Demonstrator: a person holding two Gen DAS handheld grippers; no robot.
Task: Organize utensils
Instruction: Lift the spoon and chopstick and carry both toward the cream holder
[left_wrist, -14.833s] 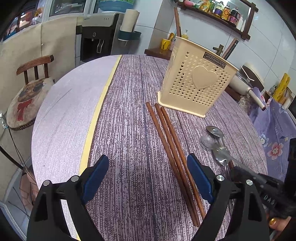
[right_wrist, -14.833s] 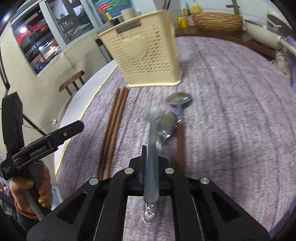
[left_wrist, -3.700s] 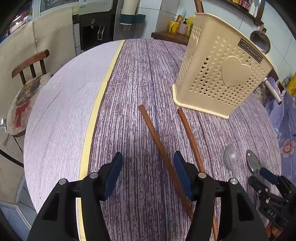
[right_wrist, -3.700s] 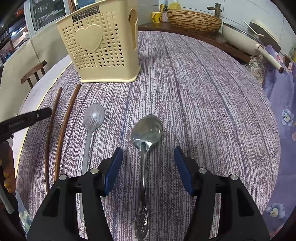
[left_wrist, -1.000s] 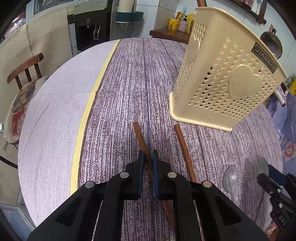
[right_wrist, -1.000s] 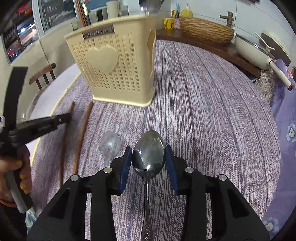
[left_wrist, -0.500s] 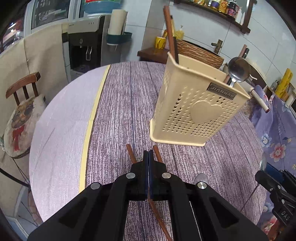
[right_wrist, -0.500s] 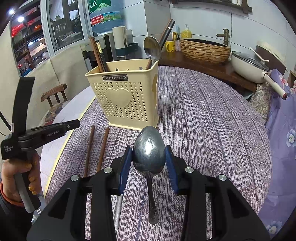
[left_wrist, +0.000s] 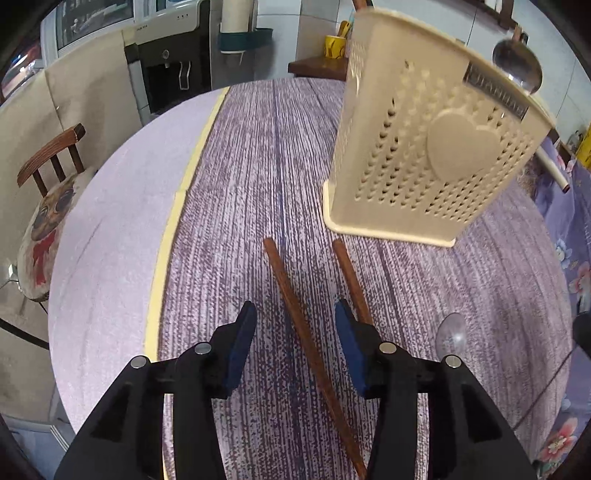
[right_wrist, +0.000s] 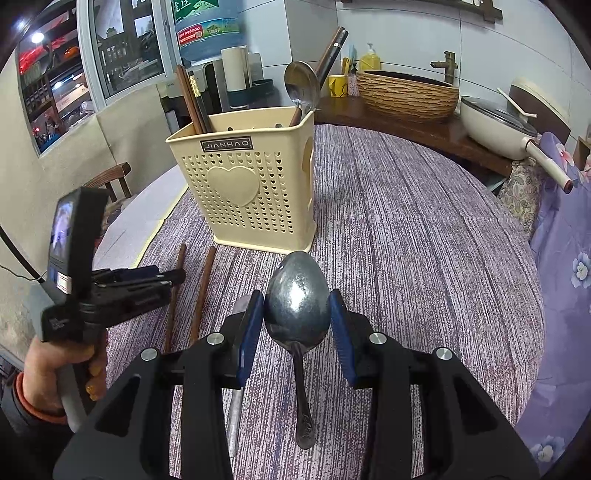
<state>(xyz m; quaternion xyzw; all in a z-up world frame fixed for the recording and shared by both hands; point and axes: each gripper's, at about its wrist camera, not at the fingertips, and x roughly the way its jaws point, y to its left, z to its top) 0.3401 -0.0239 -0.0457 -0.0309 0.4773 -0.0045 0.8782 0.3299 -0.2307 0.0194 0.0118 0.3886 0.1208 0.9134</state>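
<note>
So starting over on the left: a wooden chair (left_wrist: 48, 155) with a dog-face cushion sits just off the tabletop's left edge, and a yellow tape strip (left_wrist: 177, 206) runs from the far edge toward the near one. The left gripper (left_wrist: 295, 332) hangs low over the near part of the table (left_wrist: 240, 147) with its jaws spread wide and nothing in them. One chopstick (left_wrist: 299, 325) lies flat between the blue pads, long axis running from the near edge away toward the holder. A second chopstick (left_wrist: 351, 280) lies just to its right, roughly parallel and partly hidden behind the right pad. Both far tips stop just short of the cream utensil holder (left_wrist: 424, 158), which stands upright toward the far side and blocks the straight path ahead. A spoon bowl (left_wrist: 517, 70) sticks up out of its right corner, and dark chopsticks (right_wrist: 192, 99) out of its left.

Right of the chopsticks, a plain spoon (left_wrist: 451, 332) lies on the cloth, bowl pointing away. The right gripper (right_wrist: 297, 325) has a metal spoon (right_wrist: 297, 306) sitting between its pads, jaws narrowed around the bowl; I can't tell for sure if they're pinching it. Its bowl points at the holder, handle back toward the near edge. Off the far right edge there's a woven basket (right_wrist: 406, 92) and a white pan (right_wrist: 495, 129) on a side counter.
</note>
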